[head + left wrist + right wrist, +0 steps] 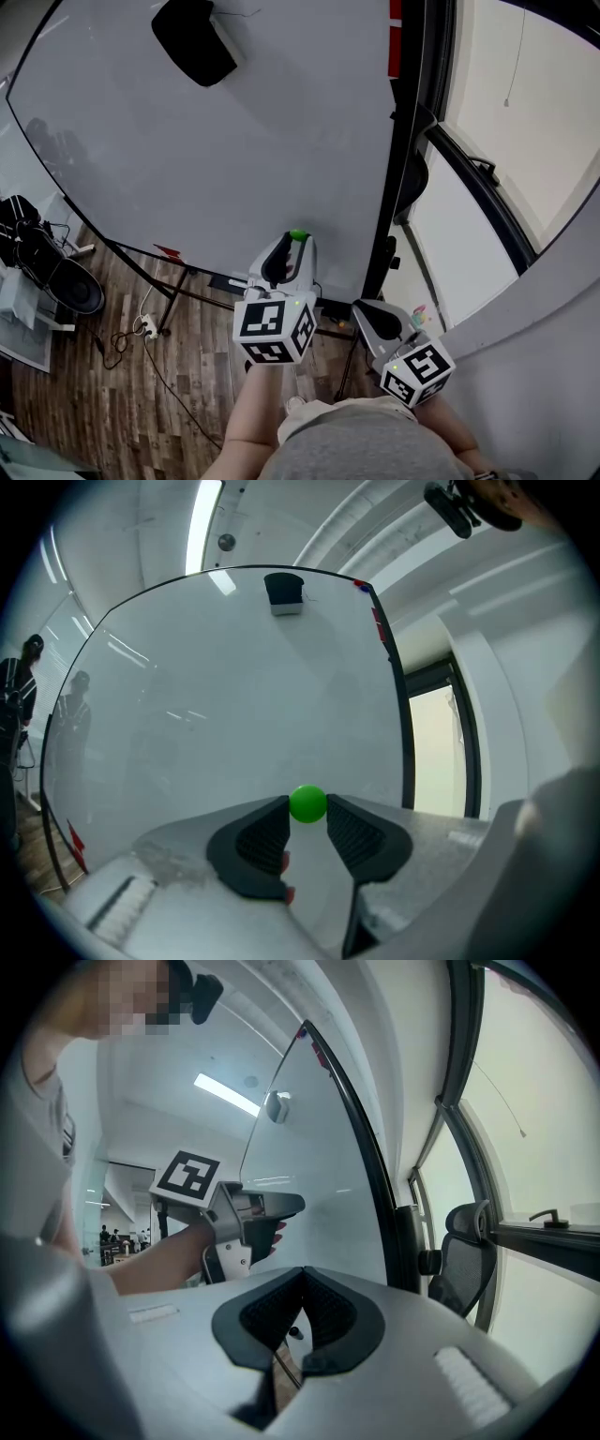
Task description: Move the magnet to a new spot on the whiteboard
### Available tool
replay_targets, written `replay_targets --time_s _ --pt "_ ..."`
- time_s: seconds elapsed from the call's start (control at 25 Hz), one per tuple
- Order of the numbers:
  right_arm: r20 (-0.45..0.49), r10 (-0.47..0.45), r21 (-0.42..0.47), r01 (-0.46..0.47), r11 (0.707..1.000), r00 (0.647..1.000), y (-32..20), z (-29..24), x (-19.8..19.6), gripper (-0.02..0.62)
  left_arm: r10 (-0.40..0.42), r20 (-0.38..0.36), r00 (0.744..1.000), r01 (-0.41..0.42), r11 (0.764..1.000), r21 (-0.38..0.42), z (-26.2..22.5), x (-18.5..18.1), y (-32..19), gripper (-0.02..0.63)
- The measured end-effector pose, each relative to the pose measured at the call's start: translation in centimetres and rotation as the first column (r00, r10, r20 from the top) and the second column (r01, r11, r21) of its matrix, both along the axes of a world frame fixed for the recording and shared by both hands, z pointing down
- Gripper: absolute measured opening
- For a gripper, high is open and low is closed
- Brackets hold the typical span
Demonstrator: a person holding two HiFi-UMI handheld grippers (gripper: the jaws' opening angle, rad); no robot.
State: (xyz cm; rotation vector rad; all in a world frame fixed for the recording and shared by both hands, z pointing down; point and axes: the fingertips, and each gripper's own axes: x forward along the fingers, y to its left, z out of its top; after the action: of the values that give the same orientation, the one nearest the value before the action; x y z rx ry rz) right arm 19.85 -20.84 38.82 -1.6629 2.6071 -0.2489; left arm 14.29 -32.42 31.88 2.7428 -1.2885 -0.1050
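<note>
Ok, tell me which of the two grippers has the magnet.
The left gripper: its jaws pinch the green magnet in front of the whiteboard. The right gripper has its jaws shut together with nothing between them.

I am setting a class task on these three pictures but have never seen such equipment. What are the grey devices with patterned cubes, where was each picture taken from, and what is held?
There is no robot: a person holds a two-jaw gripper in each hand, and the patterned cubes belong to them. One picture comes from a camera on the person's head, looking down; the other two come from cameras riding on each gripper, looking along its jaws. Ahead stands a whiteboard with a black block near its top. The left gripper is closed on a small green magnet by the board. The right gripper is shut and holds nothing.
</note>
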Motion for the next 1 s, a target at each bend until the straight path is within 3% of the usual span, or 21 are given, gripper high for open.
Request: replay_targets --time_s 1.0 --pt "-0.009 0.011 -0.006 -0.011 1.0 1.0 0.7 0.7 3.1 -0.011 -0.014 0.016 1.0 0.014 1.0 -0.008 0.7 2.5 -1.6 0.132"
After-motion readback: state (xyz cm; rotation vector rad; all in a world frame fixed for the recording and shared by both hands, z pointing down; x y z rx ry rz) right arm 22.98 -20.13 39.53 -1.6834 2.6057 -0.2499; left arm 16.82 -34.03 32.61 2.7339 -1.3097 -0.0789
